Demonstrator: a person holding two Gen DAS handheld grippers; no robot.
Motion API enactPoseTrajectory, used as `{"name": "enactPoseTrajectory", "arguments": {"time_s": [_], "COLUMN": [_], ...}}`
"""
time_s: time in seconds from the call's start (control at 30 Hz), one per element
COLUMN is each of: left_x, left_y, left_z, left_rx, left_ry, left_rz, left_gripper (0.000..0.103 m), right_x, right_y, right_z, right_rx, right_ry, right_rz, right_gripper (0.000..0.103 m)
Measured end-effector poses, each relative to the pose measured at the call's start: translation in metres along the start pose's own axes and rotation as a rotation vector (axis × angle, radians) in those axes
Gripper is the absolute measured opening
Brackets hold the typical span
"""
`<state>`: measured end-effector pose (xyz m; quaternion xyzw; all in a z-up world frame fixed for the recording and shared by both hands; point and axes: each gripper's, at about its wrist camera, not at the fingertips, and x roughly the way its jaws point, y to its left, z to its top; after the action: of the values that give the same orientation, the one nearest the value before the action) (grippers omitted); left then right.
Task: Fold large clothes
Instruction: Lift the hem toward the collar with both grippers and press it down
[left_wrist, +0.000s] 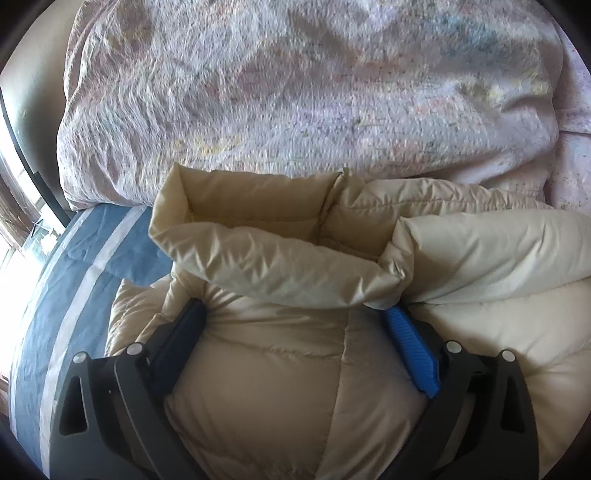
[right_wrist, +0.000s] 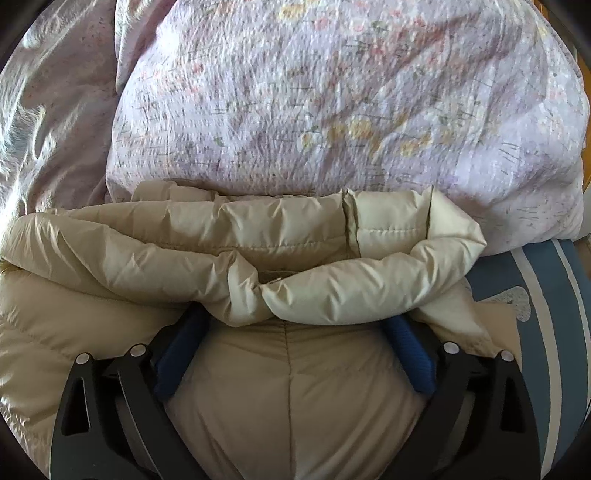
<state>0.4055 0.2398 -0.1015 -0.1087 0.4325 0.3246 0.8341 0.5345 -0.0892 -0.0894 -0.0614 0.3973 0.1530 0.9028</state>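
Note:
A cream puffer jacket (left_wrist: 295, 387) lies bunched on the bed, its padded edge rolled over in a thick fold (left_wrist: 277, 262). My left gripper (left_wrist: 293, 310) stands wide open over it. Quilted fabric bulges up between the two blue pads (left_wrist: 410, 350), and the fold hides both tips. In the right wrist view the same jacket (right_wrist: 295, 391) swells between the fingers of my right gripper (right_wrist: 297, 317), which is also wide open. Its pads (right_wrist: 410, 354) flank the bulge under the rolled edge (right_wrist: 332, 291). Neither gripper lifts or pinches the cloth.
A pale floral quilt (left_wrist: 295, 110) is heaped just beyond the jacket and fills the far half of both views (right_wrist: 332, 110). A blue sheet with white stripes (left_wrist: 74, 295) shows at the left, and at the right in the other view (right_wrist: 535, 295). A bright window is at far left.

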Motion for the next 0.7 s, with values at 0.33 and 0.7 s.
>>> {"name": "enactPoseTrajectory", "arguments": {"time_s": [0.33, 0.7], "left_x": [0.009, 0.000], "left_y": [0.001, -0.015], "left_z": [0.002, 0.001], "left_rx": [0.010, 0.008], "left_ry": [0.011, 0.011], "left_rz": [0.028, 0.033], "left_gripper": [0.098, 0.099], "right_x": [0.026, 0.033], "right_y": [0.011, 0.018], "right_z": [0.016, 0.017], "right_rx": [-0.028, -0.027], "right_ry": [0.028, 0.017], "right_rz": [-0.052, -0.055], "right_gripper": [0.098, 0.098]}}
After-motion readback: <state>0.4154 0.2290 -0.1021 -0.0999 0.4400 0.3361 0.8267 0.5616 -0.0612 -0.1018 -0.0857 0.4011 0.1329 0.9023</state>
